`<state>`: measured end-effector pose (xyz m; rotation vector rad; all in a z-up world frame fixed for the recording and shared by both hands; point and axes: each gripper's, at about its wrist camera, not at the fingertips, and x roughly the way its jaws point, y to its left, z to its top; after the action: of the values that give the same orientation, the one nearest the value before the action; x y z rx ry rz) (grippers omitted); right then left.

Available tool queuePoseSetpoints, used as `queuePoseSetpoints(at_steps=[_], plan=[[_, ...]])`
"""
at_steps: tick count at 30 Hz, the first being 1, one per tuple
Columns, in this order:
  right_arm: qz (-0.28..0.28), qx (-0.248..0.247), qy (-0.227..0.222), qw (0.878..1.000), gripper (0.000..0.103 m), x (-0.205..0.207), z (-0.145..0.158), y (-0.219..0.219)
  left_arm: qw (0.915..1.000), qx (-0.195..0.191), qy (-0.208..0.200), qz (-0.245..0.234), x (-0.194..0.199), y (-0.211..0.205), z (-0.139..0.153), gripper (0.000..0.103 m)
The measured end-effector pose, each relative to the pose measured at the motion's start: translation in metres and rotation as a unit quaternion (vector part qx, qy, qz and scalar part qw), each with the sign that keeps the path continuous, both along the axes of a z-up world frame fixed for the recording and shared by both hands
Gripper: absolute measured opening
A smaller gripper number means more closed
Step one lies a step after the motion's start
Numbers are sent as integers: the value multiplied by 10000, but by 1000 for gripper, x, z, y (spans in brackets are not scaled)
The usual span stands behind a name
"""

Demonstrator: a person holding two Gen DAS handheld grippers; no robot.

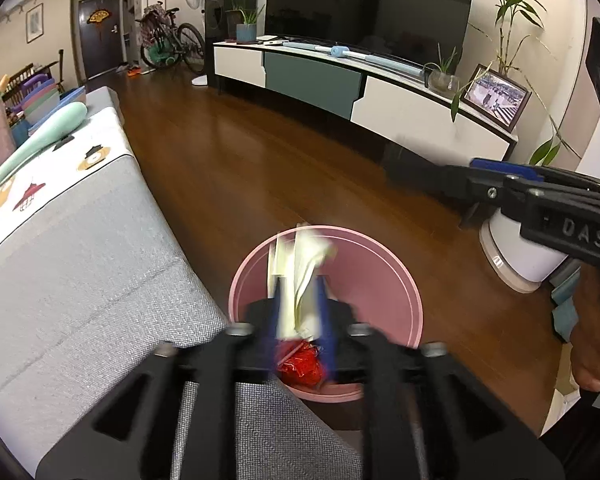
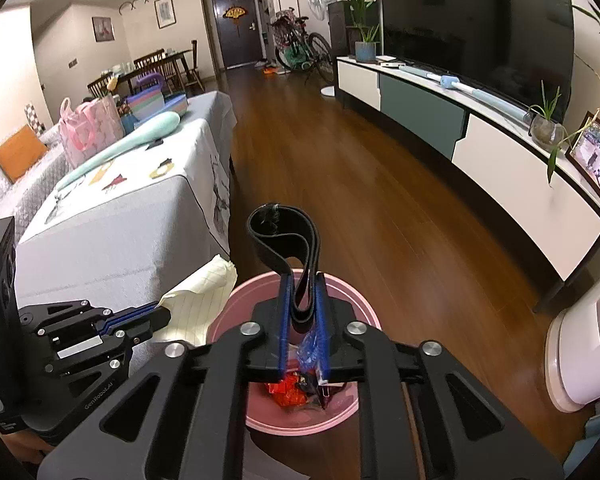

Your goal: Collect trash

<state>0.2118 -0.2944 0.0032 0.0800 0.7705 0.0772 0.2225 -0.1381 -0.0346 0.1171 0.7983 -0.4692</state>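
Note:
A pink bin [image 1: 400,276] stands on the wood floor right under both grippers, with a red wrapper [image 1: 302,364] and other scraps inside. My left gripper [image 1: 300,280] hangs over the bin's left rim, its blue pads a little apart. Cream lined paper [image 1: 306,264] sits blurred and loose between them. In the right wrist view, my right gripper [image 2: 302,280] is over the same bin [image 2: 356,300]. A looped black band [image 2: 268,240] stands between its parted pads, with gaps on both sides. The left gripper [image 2: 164,314] and its paper [image 2: 200,296] show at the left.
A grey cloth-covered table [image 1: 80,260] edges the bin on the left. A white appliance base [image 1: 516,252] stands to the right. The TV cabinet [image 1: 420,116] runs along the far wall, across bare wood floor [image 1: 260,168]. A person's hand [image 1: 596,360] holds the right gripper.

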Motion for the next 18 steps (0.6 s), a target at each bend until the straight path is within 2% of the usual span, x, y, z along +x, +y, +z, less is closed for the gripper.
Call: queuePoseSetpoints(at_steps=[1,2,3,9,11,14,18], plan=[[-28,-27,21,10000,48,0,-1,0,10000,-21,-53,-21,-2,0,2,38],[-84,-64,22,9999,55,0,-2,-1,10000,-17,-84,-29,-3,0,2,48],[-150,-92,10,9998,58,0,-2,-2,9999,4,-130,-38,-4,0,4,49],[-204,-25,-3,9998,58,-2,-1,-8,9997,-36,-221,116,-12,4,10,50],[-228,-42,-57,9997,60,-4,1,-8,9992,-76,-298,262,-17,11,16,54],[-289,-59,-256,9992,68,-14,9,-8,9981,-165,-399,444,-28,20,25,60],[-281,-139,-565,9979,86,-38,26,-3,9954,-225,-632,689,-58,37,44,72]])
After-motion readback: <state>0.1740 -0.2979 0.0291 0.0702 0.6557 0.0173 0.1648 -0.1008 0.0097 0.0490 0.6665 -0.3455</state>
